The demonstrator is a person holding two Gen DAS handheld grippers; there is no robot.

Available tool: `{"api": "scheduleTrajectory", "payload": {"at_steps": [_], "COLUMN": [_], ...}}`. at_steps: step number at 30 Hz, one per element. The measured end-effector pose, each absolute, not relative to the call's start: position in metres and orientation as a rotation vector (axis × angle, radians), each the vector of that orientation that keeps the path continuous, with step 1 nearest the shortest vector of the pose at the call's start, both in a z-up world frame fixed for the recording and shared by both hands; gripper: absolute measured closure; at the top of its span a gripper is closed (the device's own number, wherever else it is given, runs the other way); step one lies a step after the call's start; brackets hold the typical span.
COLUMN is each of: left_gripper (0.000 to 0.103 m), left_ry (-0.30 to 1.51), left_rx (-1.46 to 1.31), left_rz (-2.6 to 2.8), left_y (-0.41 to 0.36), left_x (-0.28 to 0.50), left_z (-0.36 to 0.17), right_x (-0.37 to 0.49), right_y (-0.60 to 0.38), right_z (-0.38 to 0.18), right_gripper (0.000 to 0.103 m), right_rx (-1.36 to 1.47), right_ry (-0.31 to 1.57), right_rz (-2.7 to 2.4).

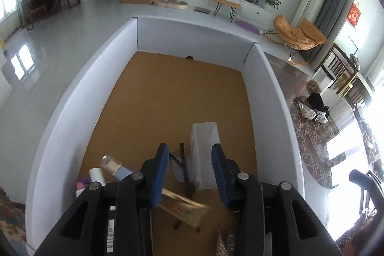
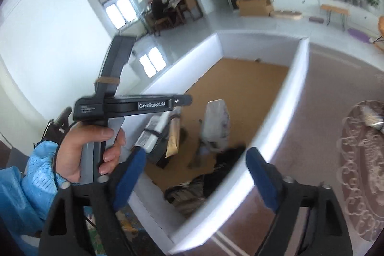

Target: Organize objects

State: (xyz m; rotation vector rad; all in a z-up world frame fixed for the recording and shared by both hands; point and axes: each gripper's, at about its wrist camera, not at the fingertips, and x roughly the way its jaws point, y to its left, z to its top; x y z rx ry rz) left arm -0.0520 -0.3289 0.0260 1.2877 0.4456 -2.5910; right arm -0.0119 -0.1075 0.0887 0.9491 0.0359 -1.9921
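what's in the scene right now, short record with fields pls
setting: white-walled pen with a cork-brown floor, in a living room
left tool: open, nothing gripped, above the clutter
right tool: open wide, empty, over the pen's near wall
standing item: white wrapped block
lying items: yellow flat box, clear-capped bottle
left hand: blue sleeve, gripping the tool handle

L gripper (image 1: pixel 189 172) part-open over cork floor (image 1: pixel 168 100) of white-walled pen (image 1: pixel 79 92), white pack (image 1: pixel 204 155) betw. pads.
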Motion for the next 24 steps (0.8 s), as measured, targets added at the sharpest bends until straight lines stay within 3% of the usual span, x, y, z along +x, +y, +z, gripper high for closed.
{"api": "scheduleTrajectory", "payload": {"at_steps": [1,3,8,10,16,24], "left_gripper": [0.039,0.028,0.024,0.0,0.0,0.0], "left_ry": [0.43,0.375,0.242,0.212,-0.002,-0.134], "left_rx": [1.262,1.199,1.128,1.118,1.331,1.582], "left_rz": [-2.611,-2.667,-2.901,-3.008,-3.116,-2.955], "left_y": [-0.317,-0.286,-0.191,-0.153,-0.045,0.012], "left_x": [-0.048,-0.049,-0.034,-0.03,-0.044,-0.103], "left_z": [0.033,0.05,0.098,0.106,0.055,-0.045], "right_x": [-0.014,-0.023,-0.05,-0.062,-0.056,-0.045], "right_y": [-0.085,-0.05,0.044,0.083,0.167,0.166], "right_z": [0.087,0.078,0.005,-0.021,-0.035,-0.029], "right_gripper": [0.0,0.0,0.0,0.0,0.0,0.0], "right_rx": [0.919,0.921,1.104,1.224,1.348,1.292], "right_ry": [0.032,0.003,0.111,0.156,0.136,0.081], "right_rz": [-2.065,-2.17,-2.533,-2.628,-2.855,-2.894]}}
